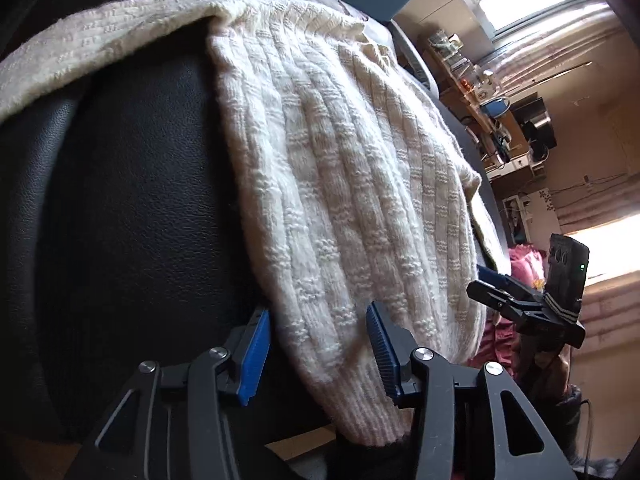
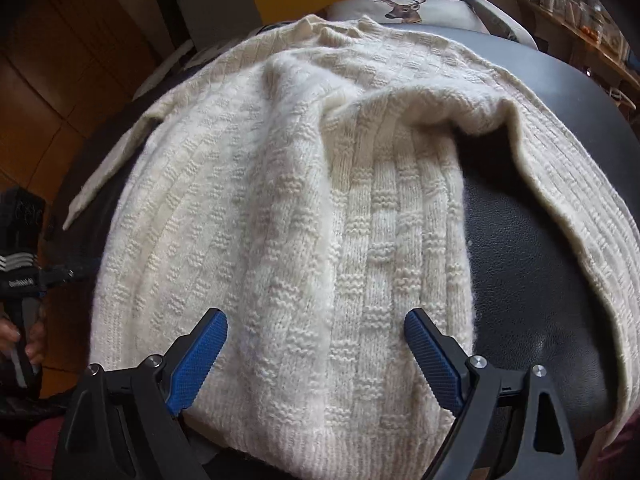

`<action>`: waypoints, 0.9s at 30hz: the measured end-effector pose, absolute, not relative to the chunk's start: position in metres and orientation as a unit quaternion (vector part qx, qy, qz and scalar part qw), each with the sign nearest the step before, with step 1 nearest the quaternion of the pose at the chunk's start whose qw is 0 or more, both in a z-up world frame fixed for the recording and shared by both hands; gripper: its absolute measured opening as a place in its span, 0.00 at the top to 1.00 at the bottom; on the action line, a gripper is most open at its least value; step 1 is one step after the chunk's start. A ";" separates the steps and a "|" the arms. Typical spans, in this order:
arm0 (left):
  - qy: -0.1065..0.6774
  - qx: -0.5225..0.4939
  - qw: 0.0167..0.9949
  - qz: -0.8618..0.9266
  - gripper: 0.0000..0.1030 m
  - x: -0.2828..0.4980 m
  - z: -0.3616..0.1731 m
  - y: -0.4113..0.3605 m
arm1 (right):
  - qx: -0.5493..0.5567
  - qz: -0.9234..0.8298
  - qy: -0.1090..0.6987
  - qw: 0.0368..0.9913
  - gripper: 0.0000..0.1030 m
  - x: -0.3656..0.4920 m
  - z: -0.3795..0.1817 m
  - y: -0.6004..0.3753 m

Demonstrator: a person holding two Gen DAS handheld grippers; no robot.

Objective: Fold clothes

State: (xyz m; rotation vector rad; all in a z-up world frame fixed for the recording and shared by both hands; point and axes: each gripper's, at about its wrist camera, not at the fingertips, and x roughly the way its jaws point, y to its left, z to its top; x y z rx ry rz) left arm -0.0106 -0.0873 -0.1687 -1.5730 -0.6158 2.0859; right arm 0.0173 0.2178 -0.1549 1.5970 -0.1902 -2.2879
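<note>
Folding a cream knit sweater, mid-fold

Lying spread over a black leather seat (image 2: 532, 264): cream knit sweater (image 2: 288, 216), one panel already turned in over the body, ribbed hem hanging at the near edge. Sleeve (image 1: 80, 52) trailing off across the leather. Judged mid-fold, second side not yet brought over. Next move likely calls for a firm pinch on the hem and a level carry across, keeping the knit from bunching.

Left gripper (image 1: 316, 352) angled down, half spread, blue pads (image 1: 254, 356) either side of the hem; contact with the knit unclear, no firm pinch visible. Right gripper (image 2: 316, 360) spread wide, tilted steeply down over the hem, holding nothing. Deer-print cushion (image 2: 400, 8) beyond.
</note>
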 end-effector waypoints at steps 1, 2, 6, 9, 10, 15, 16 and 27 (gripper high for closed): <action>-0.232 -0.565 0.233 0.756 0.69 -0.011 -0.170 -0.085 | 0.564 -0.805 -0.078 0.168 0.10 0.017 -0.157 0.222; -0.241 -0.560 0.240 0.755 0.92 -0.012 -0.171 -0.082 | 0.566 -0.805 -0.080 0.159 0.10 0.017 -0.160 0.226; -0.305 -0.483 0.265 0.776 0.93 -0.007 -0.118 -0.115 | 0.560 -0.803 -0.123 0.164 0.10 0.019 -0.159 0.241; -0.292 -0.438 0.243 0.815 0.94 0.003 -0.071 -0.153 | 0.558 -0.805 -0.117 0.163 0.10 0.021 -0.162 0.244; -0.274 -0.437 0.223 0.827 0.94 0.005 -0.066 -0.162 | 0.556 -0.807 -0.113 0.163 0.09 0.021 -0.163 0.243; -0.205 -0.528 0.119 0.816 0.93 0.002 -0.117 -0.174 | 0.553 -0.810 -0.096 0.168 0.05 0.021 -0.161 0.241; -0.207 -0.549 0.103 0.803 0.92 0.002 -0.134 -0.173 | 0.553 -0.810 -0.099 0.169 0.05 0.022 -0.159 0.243; -0.256 -0.529 0.090 0.804 0.55 -0.017 -0.152 -0.185 | 0.526 -0.844 -0.087 0.064 0.09 0.012 -0.152 0.263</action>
